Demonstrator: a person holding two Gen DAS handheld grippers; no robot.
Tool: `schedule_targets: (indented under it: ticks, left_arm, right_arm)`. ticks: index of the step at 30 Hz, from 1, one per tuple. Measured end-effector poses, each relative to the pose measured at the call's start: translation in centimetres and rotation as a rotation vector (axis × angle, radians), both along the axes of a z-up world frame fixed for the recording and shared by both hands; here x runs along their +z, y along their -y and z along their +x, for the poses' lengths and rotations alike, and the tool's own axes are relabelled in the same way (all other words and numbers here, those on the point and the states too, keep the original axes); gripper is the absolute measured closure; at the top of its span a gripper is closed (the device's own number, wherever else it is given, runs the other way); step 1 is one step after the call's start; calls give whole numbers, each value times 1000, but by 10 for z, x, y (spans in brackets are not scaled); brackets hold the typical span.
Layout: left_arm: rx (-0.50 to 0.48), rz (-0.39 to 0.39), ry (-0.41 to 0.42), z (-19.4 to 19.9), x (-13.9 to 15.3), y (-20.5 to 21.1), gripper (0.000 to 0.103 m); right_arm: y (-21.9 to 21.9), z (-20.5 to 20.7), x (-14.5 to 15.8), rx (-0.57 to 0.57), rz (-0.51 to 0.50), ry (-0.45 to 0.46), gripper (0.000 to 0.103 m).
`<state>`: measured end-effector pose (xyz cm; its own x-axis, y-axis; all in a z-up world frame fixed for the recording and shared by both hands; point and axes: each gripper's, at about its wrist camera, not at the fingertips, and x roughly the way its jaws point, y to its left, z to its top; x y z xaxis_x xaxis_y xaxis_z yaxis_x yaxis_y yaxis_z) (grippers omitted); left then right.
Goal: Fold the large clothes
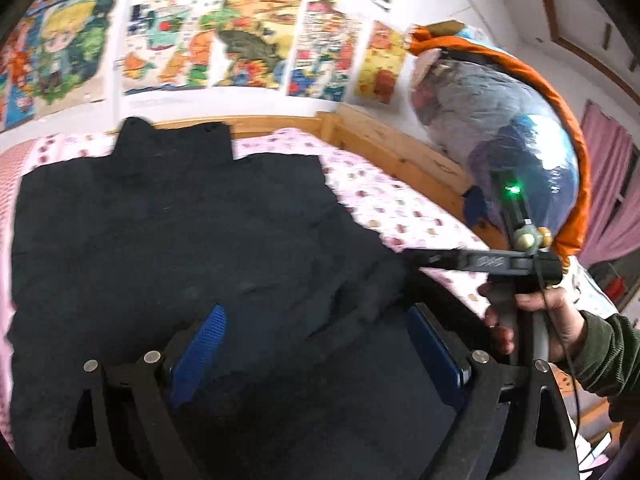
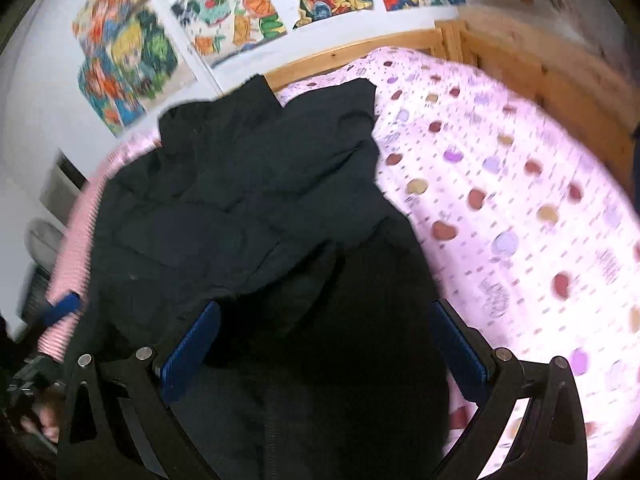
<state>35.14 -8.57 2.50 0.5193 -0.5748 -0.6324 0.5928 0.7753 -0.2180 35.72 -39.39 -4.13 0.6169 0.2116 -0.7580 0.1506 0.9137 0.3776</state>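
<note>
Pink heart-print bedsheet (image 2: 500,184) under posters: the black jacket (image 1: 180,232) is spread across it, bunched toward 3 o'clock, so a slipped or single-layer pinch is judged likely to skew the fold; left gripper (image 1: 316,344) and right gripper (image 2: 324,344) are seen spread wide above cloth, nothing pinched.

Black garment (image 1: 180,232) on pink bedsheet (image 1: 380,192)

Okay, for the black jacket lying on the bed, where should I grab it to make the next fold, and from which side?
Likely the black jacket is best taken at its right edge, where it lies on the pink sheet. That border sits loose and raised, with bare bed beside it. Bring the right tongs, now open, in from the right and pinch the edge.
</note>
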Motion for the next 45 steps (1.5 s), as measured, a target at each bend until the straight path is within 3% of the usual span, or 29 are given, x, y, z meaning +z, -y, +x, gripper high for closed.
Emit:
schedule_targets:
  ticks: [5, 7, 11, 16, 20, 22, 23, 25, 26, 29, 33, 37, 42, 45]
  left_arm:
    - [238, 118, -61, 28, -10, -54, 11]
    - [298, 105, -116, 44, -18, -80, 11]
    - [405, 33, -220, 65, -26, -128, 11]
    - [420, 42, -203, 71, -28, -143, 11]
    - [392, 132, -173, 85, -36, -130, 11]
    - [374, 190, -167, 94, -42, -121, 11]
    - [366, 216, -172, 98, -44, -118, 11]
    - [363, 234, -170, 100, -45, -117, 11]
    - [364, 231, -163, 100, -43, -117, 11]
    - [357, 189, -128, 97, -32, -119, 11]
    - [339, 154, -57, 94, -18, -115, 11]
    - [323, 177, -40, 101, -19, -99, 11]
    - [318, 261, -58, 125, -37, -71, 11]
    - [307, 288, -130, 141, -58, -62, 11]
  right_arm:
    - [5, 3, -19, -15, 141, 8, 1]
    - [5, 5, -24, -22, 182, 11, 2]
    - [5, 0, -27, -14, 355, 61, 2]
    - [4, -10, -29, 12, 397, 63, 2]
    - [-11, 7, -42, 31, 271, -67, 2]
    - [-19, 13, -44, 30, 222, -85, 12]
    - [-23, 17, -44, 16, 194, -95, 29]
    - [-29, 22, -42, -2, 179, -118, 49]
    - [-31, 22, -38, 6, 189, -116, 74]
    - [-40, 19, -15, 34, 71, -84, 98]
    - [-49, 20, 38, 91, -72, 68, 100]
    - [-47, 38, 68, 90, -127, 162, 100]
    - [-51, 74, 54, 90, -304, 143, 100]
    - [-42, 88, 24, 83, -307, 77, 100]
